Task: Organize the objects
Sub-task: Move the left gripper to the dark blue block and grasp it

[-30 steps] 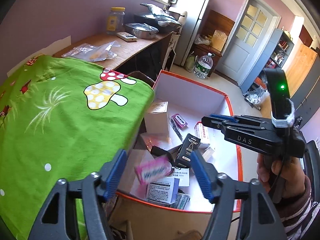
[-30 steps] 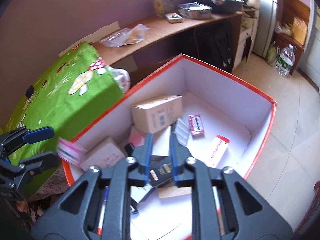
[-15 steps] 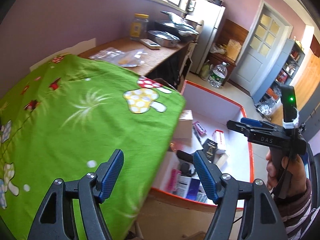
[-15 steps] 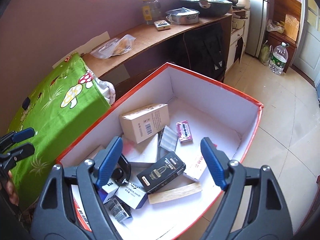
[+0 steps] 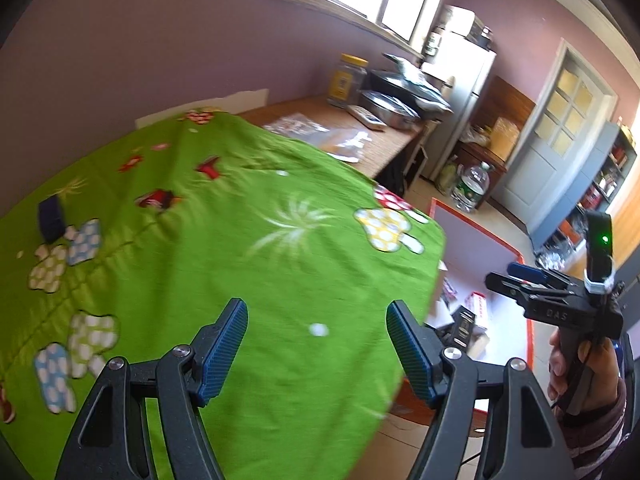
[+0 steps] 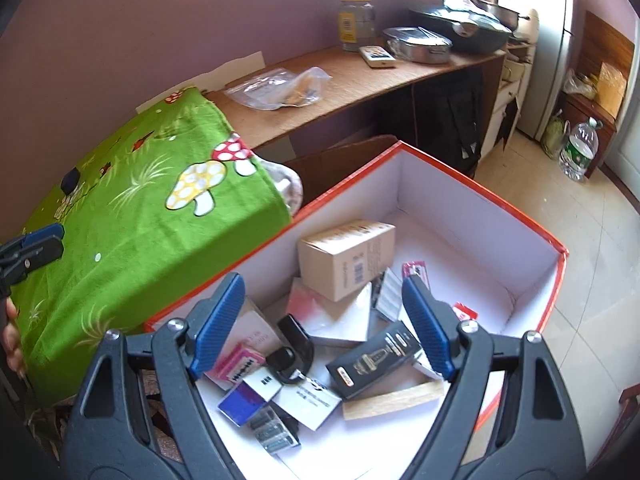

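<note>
My right gripper (image 6: 322, 282) stands open above a white box with an orange rim (image 6: 480, 190); nothing is between its fingers. Below it in the box lie a black carton (image 6: 374, 362), a brown cardboard carton (image 6: 348, 258), a pink packet (image 6: 240, 368) and several other small packs. My left gripper (image 5: 316, 308) is open and empty over the green mushroom-print tablecloth (image 5: 240, 240). A small dark blue box (image 5: 51, 219) lies on the cloth at the far left. Each gripper shows in the other's view: the right gripper (image 5: 502, 274), the left gripper (image 6: 56, 238).
A wooden counter (image 6: 360, 76) behind the table holds a plastic bag (image 6: 280, 88), a jar (image 6: 356, 22), a remote and metal pans. A fridge (image 5: 460, 80), a water bottle (image 6: 580, 152) and a door (image 5: 560, 128) stand beyond. A brown cardboard flap (image 6: 340, 156) sits between table and box.
My right gripper opened, let the black carton drop into the box and lifted a little. My left gripper swung left from above the box to over the green cloth; the pink packet fell in.
</note>
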Tool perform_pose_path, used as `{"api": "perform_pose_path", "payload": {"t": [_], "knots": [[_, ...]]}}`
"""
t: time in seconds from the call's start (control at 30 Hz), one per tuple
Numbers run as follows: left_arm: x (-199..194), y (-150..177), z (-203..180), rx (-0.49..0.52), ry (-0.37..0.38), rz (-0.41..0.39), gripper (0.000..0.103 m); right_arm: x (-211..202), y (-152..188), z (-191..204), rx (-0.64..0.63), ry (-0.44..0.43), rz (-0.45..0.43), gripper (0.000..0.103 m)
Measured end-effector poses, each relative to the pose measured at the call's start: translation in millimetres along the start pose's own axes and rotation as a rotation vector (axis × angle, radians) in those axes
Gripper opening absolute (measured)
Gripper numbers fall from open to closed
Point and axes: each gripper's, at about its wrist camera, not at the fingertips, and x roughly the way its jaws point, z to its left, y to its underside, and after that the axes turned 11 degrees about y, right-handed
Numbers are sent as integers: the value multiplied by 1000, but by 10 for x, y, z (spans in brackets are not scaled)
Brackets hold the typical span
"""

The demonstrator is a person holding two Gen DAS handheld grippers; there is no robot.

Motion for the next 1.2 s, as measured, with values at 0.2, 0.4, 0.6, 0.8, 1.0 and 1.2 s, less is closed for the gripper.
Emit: {"api": "perform_pose_path", "payload": {"t": [0.2,0.4,0.6,0.8,1.0,1.2], "knots": [[-199,-52,422,-66,-62,-39,73,28,-93,191,-37,-11,-8,84],[-396,-116,942,-159,-157,-82,73,91,-193,370,-66,-30,-11,84],[-458,-239,1430,-259,-271,-115,65,115,-293,526,-91,-45,-25,84],[-384,-344,1836,-322,-360,-113,61,166,-369,607,-105,-49,-28,86],[-193,-486,1960,-307,-408,-86,61,188,-428,689,-127,-49,-29,86],[-53,-530,2007,-231,-423,-40,32,170,-477,849,-179,-44,-39,87]]}}
